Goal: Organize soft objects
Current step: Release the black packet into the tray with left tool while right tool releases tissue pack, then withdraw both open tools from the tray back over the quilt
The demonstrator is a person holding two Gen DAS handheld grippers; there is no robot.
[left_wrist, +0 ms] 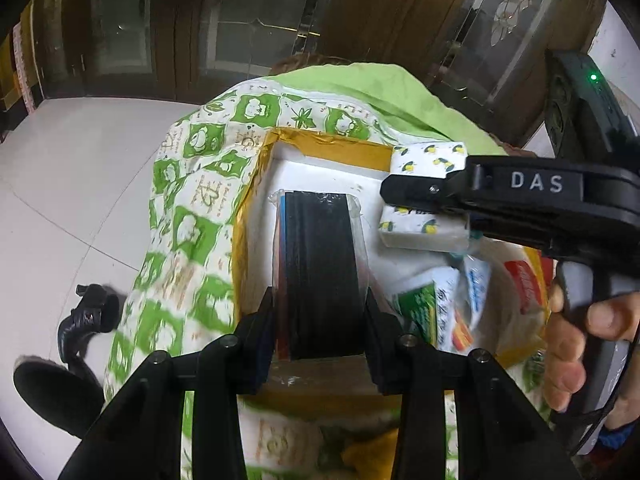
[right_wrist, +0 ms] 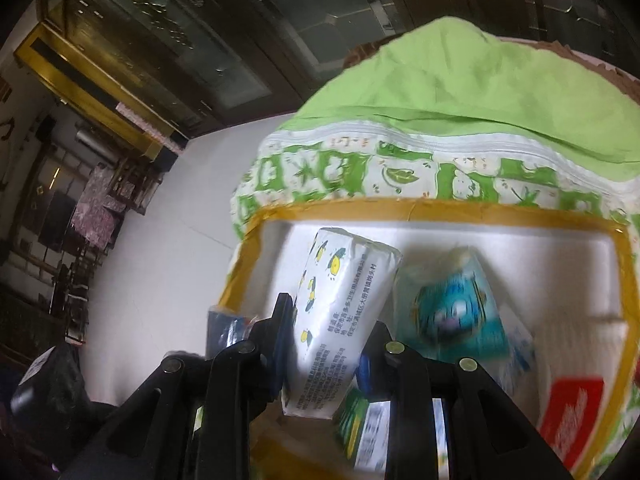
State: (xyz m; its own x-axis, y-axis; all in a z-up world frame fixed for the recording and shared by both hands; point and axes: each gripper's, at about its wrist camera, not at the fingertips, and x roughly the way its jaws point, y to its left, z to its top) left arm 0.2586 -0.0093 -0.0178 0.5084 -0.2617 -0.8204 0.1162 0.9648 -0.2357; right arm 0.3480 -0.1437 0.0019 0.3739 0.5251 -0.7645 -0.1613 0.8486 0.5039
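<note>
Left gripper (left_wrist: 320, 320) clamps black packet (left_wrist: 320, 272); right gripper (right_wrist: 330, 344) clamps lemon-print tissue pack (right_wrist: 340, 308); both should lower into foam box (right_wrist: 472, 236) below before releasing.

Floor: pale glossy tiled floor (left_wrist: 80, 184), at 9 o'clock.
Far wall: dark wooden glass-panelled doors (left_wrist: 240, 20), 12 o'clock.
Corner: gilt-framed glass cabinet (right_wrist: 100, 60), 10 o'clock.

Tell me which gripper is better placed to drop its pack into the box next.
Probably the right. The right gripper holds its tissue pack over free space in the box. The left gripper holds a black pack nearer the box's edge.
</note>
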